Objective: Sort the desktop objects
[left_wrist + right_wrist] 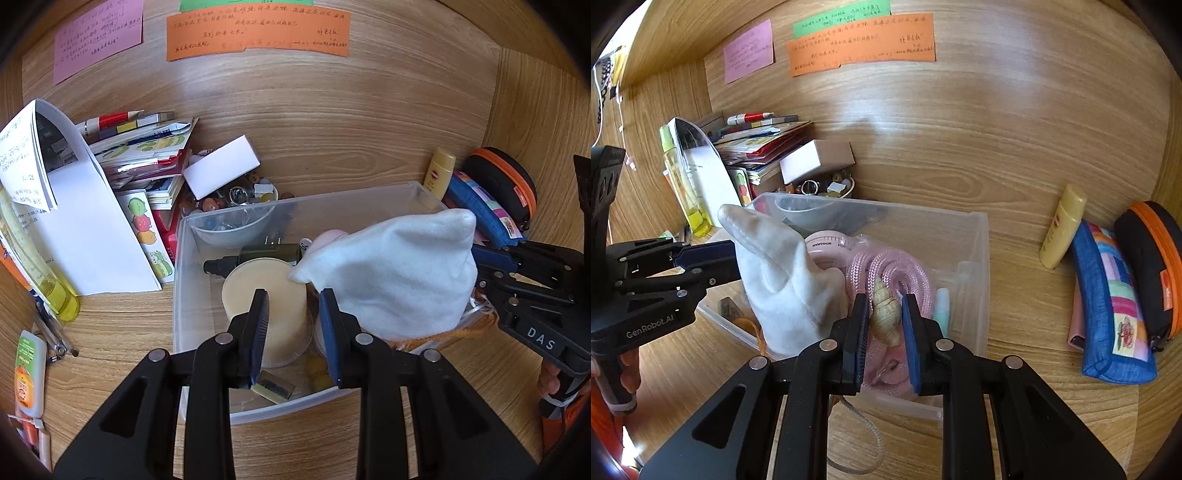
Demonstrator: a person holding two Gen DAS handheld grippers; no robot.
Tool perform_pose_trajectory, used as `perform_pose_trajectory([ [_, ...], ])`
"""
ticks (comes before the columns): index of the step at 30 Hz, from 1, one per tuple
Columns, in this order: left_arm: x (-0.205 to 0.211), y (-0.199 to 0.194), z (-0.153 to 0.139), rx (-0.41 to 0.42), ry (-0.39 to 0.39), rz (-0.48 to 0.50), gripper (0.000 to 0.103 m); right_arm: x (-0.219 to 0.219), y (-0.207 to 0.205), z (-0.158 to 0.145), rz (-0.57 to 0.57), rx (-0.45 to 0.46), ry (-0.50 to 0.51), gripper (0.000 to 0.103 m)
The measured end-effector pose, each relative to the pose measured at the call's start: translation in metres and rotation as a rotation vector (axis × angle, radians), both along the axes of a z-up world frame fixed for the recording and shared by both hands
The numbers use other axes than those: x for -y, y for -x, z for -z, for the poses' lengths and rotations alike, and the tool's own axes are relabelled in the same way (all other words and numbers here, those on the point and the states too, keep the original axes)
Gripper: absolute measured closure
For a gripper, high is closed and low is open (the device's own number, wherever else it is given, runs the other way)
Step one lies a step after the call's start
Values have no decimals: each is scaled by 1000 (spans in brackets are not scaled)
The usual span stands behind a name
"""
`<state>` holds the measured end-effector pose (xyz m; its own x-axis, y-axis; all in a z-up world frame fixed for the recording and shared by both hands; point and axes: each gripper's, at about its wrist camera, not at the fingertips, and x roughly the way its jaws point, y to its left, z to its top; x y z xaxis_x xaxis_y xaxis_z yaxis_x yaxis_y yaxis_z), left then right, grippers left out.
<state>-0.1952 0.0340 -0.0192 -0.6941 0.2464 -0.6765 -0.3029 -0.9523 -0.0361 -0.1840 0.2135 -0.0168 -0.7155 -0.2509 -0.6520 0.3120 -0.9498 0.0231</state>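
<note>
A clear plastic bin (177, 295) (979, 266) stands on the wooden desk. In it lie a cream cup (266, 295), a white cloth pouch (391, 273) (783, 288), pink headphones (827, 247), a pink rope (886, 269) and a small bowl (232, 229). My left gripper (293, 328) is open above the bin, its jaws on either side of a gap beside the cup, with nothing between them. My right gripper (884, 321) is shut on a tan spiral seashell (886, 314) above the bin. In the left wrist view it enters from the right (532, 280) behind the pouch.
A pile of books, papers and a white box (221, 166) sits left of the bin, with a yellow bottle (59, 295). A lotion bottle (1063, 225), a blue patchwork pouch (1112, 306) and a black-orange case (1152, 269) lie to the right. Notes (860, 44) hang on the back wall.
</note>
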Motion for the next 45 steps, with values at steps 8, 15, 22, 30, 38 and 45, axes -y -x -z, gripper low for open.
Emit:
perform_pose_trajectory([
  [8, 0, -8, -2, -21, 32, -30, 55, 1, 1, -1, 1, -9, -5, 78],
  [15, 6, -23, -11, -58, 49, -61, 39, -2, -5, -9, 9, -37, 2, 69],
  [22, 9, -42, -25, -119, 66, -99, 27, -2, -21, -23, 50, -97, -22, 41],
  [30, 15, -69, -41, -142, 23, -103, 11, -4, -55, -43, 75, -161, -38, 21],
  [38, 20, -101, -55, -193, 14, -142, 8, -2, -89, -60, 105, -204, -48, 5],
  [45, 25, -128, -60, -217, -14, -167, 8, 7, -123, -69, 128, -261, -55, 0],
])
